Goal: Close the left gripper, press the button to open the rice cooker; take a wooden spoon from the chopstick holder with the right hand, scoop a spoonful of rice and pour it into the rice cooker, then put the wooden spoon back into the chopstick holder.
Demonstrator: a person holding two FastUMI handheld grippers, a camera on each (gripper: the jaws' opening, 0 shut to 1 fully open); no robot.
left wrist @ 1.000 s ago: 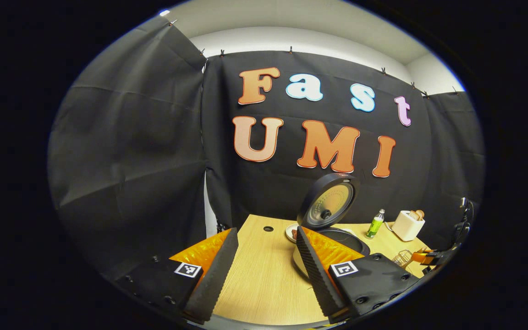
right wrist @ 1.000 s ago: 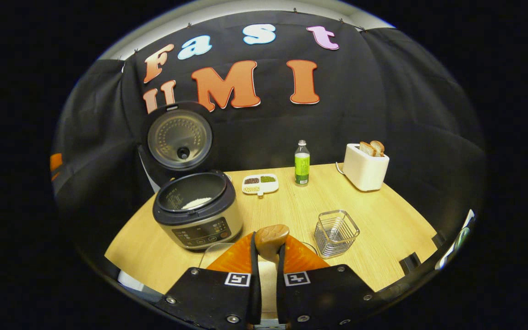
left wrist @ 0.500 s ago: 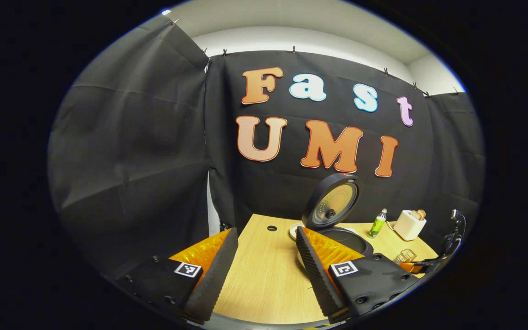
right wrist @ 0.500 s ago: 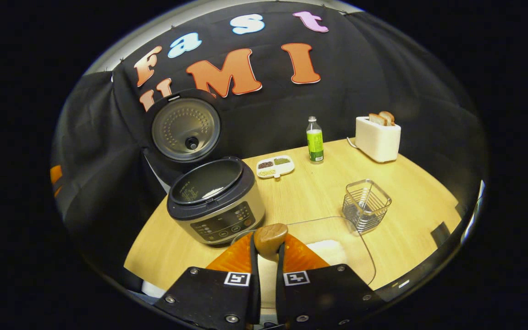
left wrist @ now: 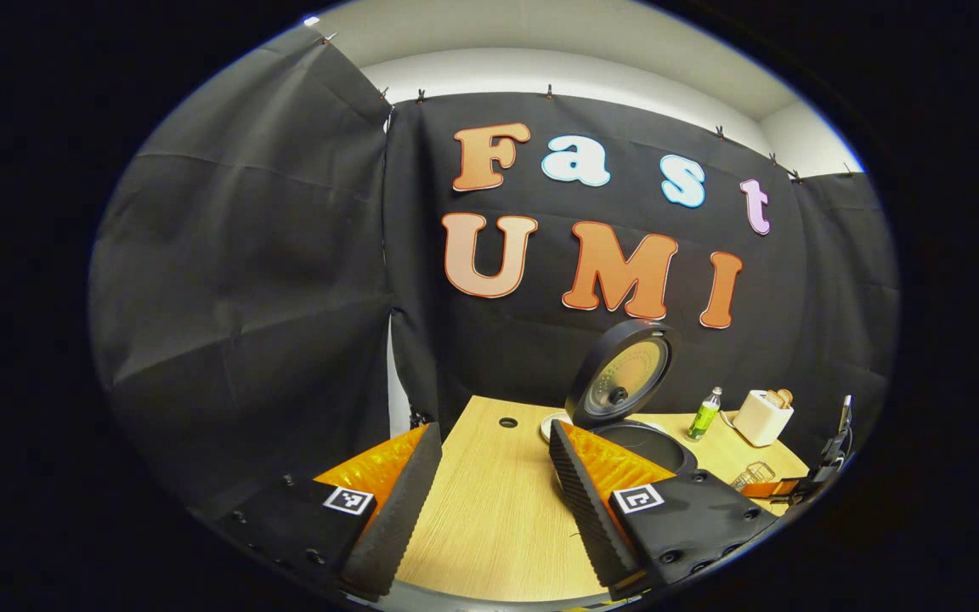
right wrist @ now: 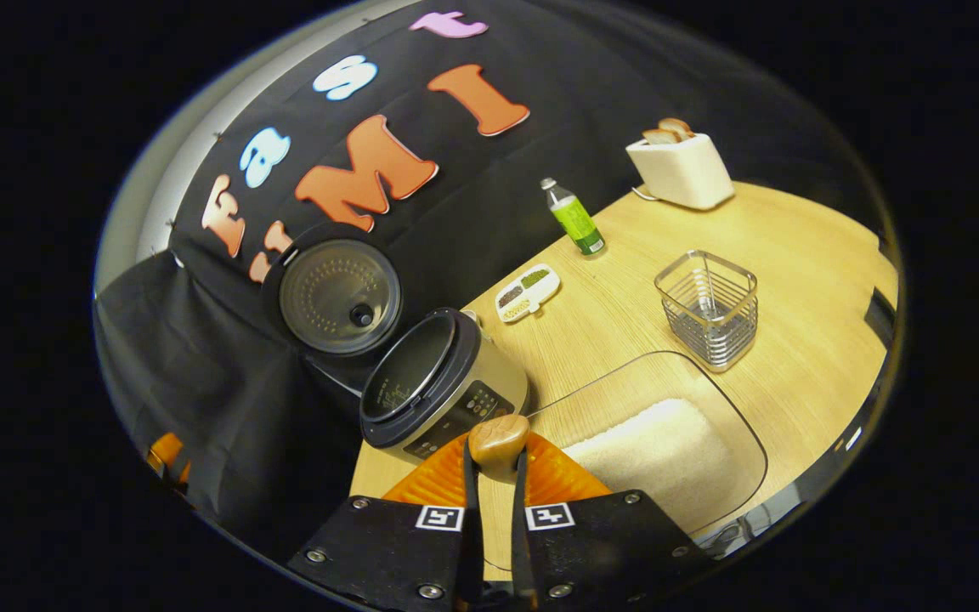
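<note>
Right tool (right wrist: pixel 490 476): fingers clamped tight on the wooden spoon (right wrist: pixel 498 442), handle pinched between them, rounded wooden end poking up past the tips; bowl end out of sight, so whether it carries rice I cannot tell.
Left tool (left wrist: pixel 489 501): fingers spread wide, nothing between them — hanging over the near left stretch of counter (left wrist: pixel 489 527).
Rice cooker (right wrist: pixel 443 387): lid (right wrist: pixel 338 296) flipped up and back, pot open, sitting just ahead and left of the spoon in the right gripper view.
Rice tray (right wrist: pixel 664 446): clear shallow tray with a white heap of rice, close below and right of the right tool.
Chopstick holder (right wrist: pixel 708 308): wire basket, beyond the tray, well apart from the cooker.
Step in hand: my read is the spoon is between tray and cooker, the right gripper view tilted hard.
Risk: that tilt — a loaded spoon rolled this far would shed grains onto the counter; a drift left could knock the cooker's rim.
Risk two: the upright lid stands behind the pot, so an overshoot strikes it.
Open room: bare counter between tray, holder, the small divided dish (right wrist: pixel 527 291) and the green bottle (right wrist: pixel 573 218); the toaster (right wrist: pixel 678 166) is far back.
Edges: tray lies near the front counter edge, so little slack there.
</note>
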